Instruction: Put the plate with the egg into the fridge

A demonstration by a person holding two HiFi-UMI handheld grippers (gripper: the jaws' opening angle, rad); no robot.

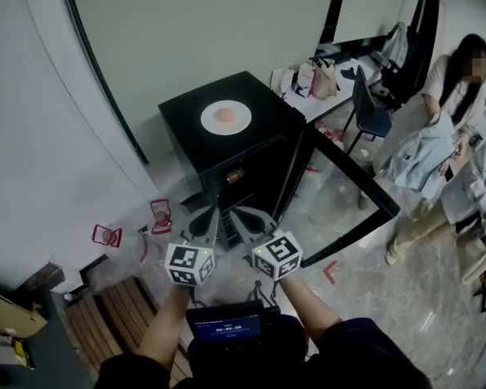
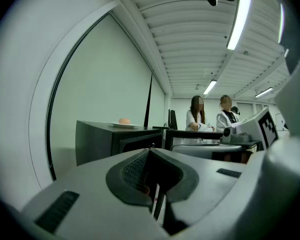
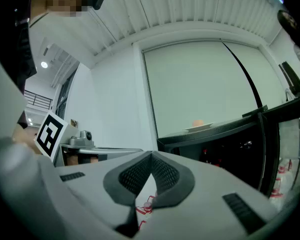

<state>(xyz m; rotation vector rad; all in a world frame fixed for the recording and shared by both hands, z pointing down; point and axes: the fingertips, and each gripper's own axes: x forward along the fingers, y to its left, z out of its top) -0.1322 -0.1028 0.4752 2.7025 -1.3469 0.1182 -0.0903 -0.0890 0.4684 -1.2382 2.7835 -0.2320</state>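
Observation:
A white plate (image 1: 225,117) with a pale orange egg (image 1: 225,115) on it sits on top of the black fridge (image 1: 241,148), whose door (image 1: 350,194) stands open to the right. My left gripper (image 1: 203,219) and right gripper (image 1: 248,219) hover side by side in front of the fridge, well short of it, both shut and empty. In the left gripper view the shut jaws (image 2: 150,153) point at the fridge, with the plate (image 2: 123,125) far off. From the right gripper (image 3: 151,157) the plate (image 3: 199,127) and egg (image 3: 197,123) show on the fridge top.
Two red wire objects (image 1: 107,235) (image 1: 160,215) lie on the floor left of the fridge. A person (image 1: 437,128) stands at the right near a chair (image 1: 369,109) and a table with bags (image 1: 317,79). Wooden slats (image 1: 105,318) lie at the lower left.

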